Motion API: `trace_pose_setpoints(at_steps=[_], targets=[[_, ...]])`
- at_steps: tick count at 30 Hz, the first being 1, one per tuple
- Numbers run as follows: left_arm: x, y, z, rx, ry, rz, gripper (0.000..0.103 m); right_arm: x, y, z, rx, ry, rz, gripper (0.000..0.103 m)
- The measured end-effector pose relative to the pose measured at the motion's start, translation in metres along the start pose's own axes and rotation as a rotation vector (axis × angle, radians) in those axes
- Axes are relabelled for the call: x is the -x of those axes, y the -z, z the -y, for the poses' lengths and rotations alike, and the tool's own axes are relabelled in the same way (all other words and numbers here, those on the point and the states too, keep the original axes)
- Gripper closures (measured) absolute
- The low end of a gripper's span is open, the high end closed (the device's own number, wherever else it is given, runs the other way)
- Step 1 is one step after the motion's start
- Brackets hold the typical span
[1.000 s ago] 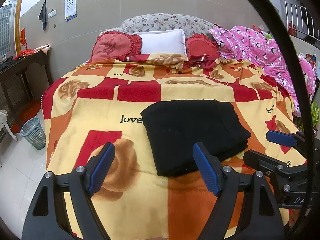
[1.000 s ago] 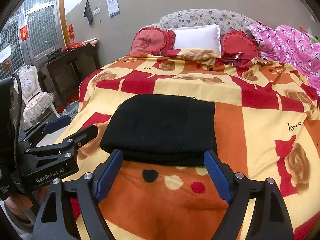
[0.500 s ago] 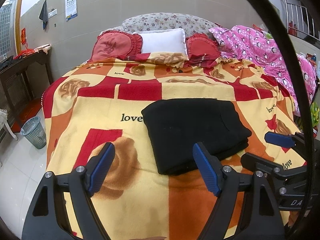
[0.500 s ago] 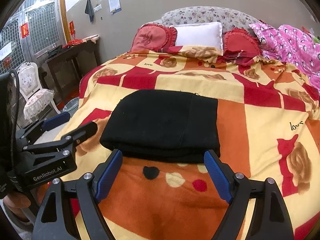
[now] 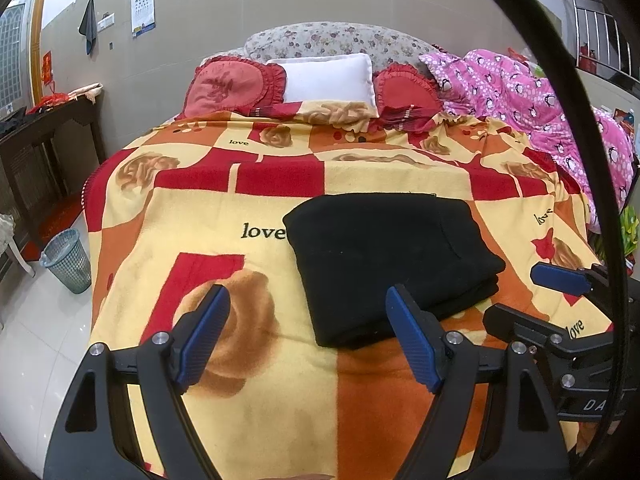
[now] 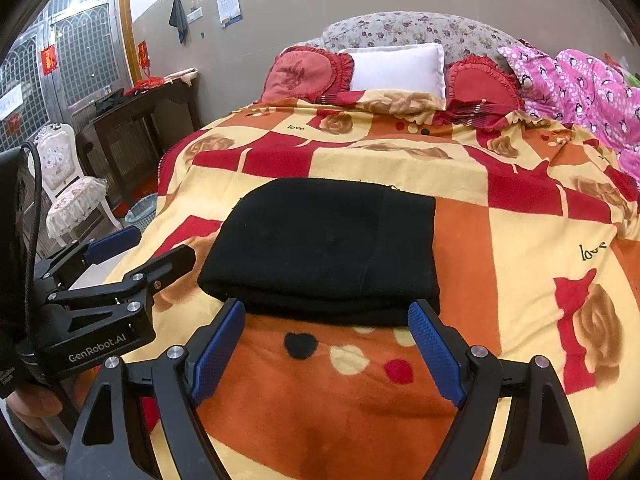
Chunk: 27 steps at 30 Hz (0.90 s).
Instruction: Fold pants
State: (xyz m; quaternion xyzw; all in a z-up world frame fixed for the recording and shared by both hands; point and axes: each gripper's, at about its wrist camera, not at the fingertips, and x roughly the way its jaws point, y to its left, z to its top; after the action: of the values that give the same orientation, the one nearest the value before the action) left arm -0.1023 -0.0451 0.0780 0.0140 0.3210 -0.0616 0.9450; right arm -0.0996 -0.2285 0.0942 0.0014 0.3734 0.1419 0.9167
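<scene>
From the left wrist view, the pants (image 5: 392, 256) lie folded into a thick black bundle on the patterned blanket (image 5: 208, 216), near the foot of the bed. The left gripper (image 5: 308, 328) hangs above the blanket with its jaws spread wide and nothing in them. The bundle sits just ahead and to the right, its near corner behind the right-hand pad. The risk I see here is a careless dip: a pad catching that loose lower edge could drag the layers apart.

From the right wrist view, the right gripper (image 6: 326, 336) is also spread wide and empty, and the pants (image 6: 324, 252) lie straight ahead, their near folded edge just beyond the fingertips. A push forward could shove the stack askew or rumple the blanket beneath it.
</scene>
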Motion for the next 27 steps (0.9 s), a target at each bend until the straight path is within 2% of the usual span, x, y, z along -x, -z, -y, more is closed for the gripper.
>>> trace_pose_setpoints(at_steps=[27], targets=[[-0.0043, 0.0014, 0.0009, -0.007, 0.005, -0.008, 0.023, -0.0088, -0.0011, -0.0008, 0.01, 0.002, -0.029, 0.018]])
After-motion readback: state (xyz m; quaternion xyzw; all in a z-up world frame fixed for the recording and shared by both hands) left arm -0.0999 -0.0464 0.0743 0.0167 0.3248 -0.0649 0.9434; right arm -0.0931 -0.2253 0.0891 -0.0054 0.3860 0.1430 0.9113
